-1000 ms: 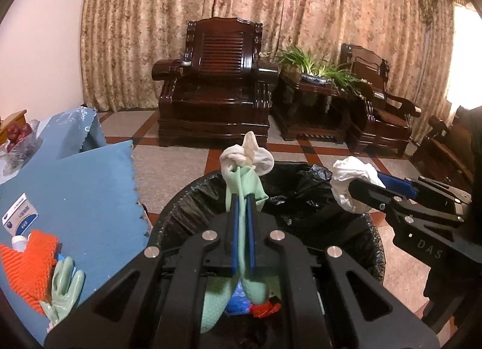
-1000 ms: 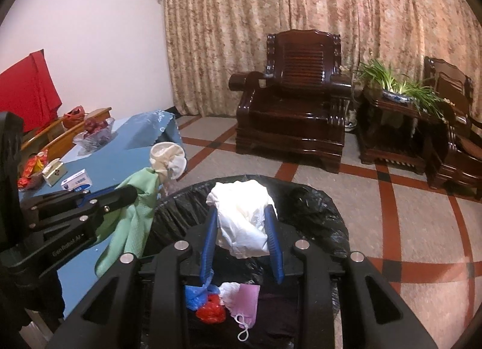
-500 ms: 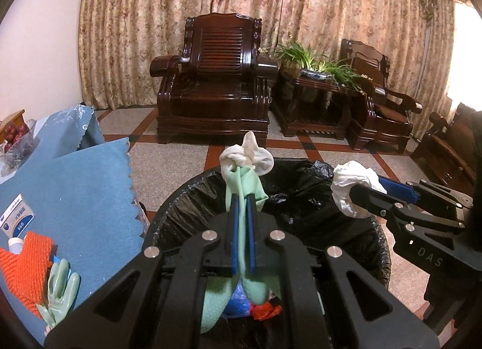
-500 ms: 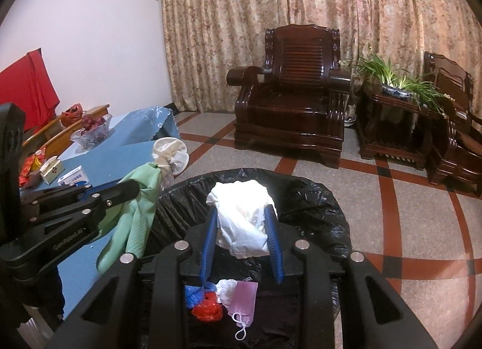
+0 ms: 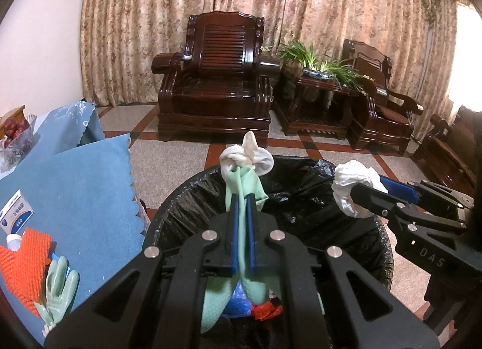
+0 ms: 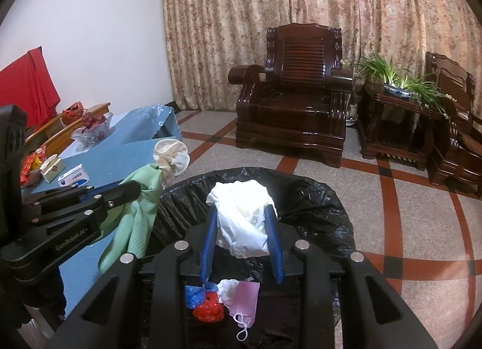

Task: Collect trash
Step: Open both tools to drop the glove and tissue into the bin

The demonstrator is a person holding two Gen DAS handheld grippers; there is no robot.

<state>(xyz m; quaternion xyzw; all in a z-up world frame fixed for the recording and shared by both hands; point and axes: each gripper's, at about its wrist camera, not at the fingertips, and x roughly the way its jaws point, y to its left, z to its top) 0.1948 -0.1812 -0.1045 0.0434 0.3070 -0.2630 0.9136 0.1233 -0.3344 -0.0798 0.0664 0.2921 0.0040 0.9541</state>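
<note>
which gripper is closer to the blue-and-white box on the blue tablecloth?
Left. The left gripper, shut on a green rubber glove, sits beside the blue-and-white box; the right gripper, holding white crumpled plastic, is farther off over the black-lined bin.

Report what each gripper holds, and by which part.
Left gripper pinches the green rubber glove mid-length, just below its white cuff. Right gripper clamps the crumpled white wad across its middle.

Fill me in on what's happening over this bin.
A person is collecting trash with two handheld grippers. The left gripper is shut on a green rubber glove, the right gripper on a crumpled white wad. Both hang over the black-lined trash bin, which already holds a pink face mask and other scraps. Nothing is released yet.
</note>
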